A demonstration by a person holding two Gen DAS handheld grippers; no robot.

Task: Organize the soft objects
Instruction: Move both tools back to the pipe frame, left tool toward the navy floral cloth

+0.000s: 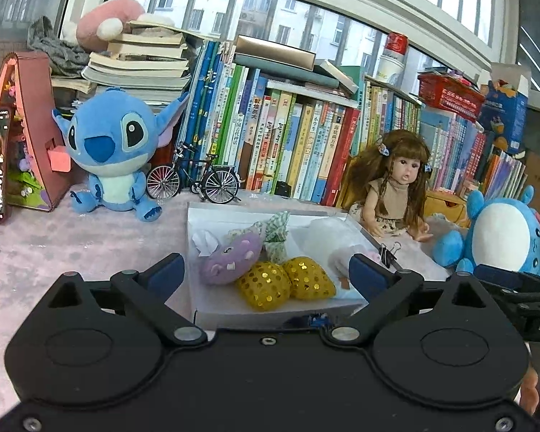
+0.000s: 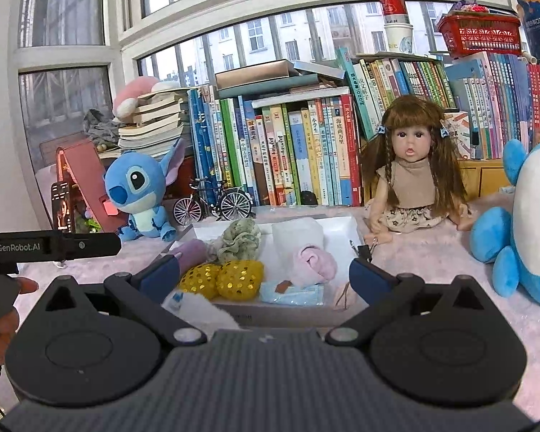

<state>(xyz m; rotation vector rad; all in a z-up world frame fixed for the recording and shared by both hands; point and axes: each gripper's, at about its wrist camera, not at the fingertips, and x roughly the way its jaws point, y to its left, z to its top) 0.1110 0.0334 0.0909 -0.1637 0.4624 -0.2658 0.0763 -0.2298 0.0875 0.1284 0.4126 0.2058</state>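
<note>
While both my grippers hang over the near edge of the white tray [image 1: 198, 223], jaws on the left gripper [image 1: 266, 273] and the right gripper [image 2: 264, 273] stand spread wide, nothing pinched; tray sits on the pink-covered table [image 1: 54, 252], in front of the books; inside it: two yellow sequin pouches [image 1: 284, 282] touching each other, purple plush [image 1: 230, 257] just beside them, green checked cloth [image 1: 277, 234] behind, pink fabric bundle [image 2: 315, 261], light blue face mask [image 2: 293, 293] at the front edge; my guess: all light, squashy, no breakage risk; sequins probably slick, so pinch a pouch across its fat middle; cloth and mask limp, grab a bunched fold, not an edge.
</note>
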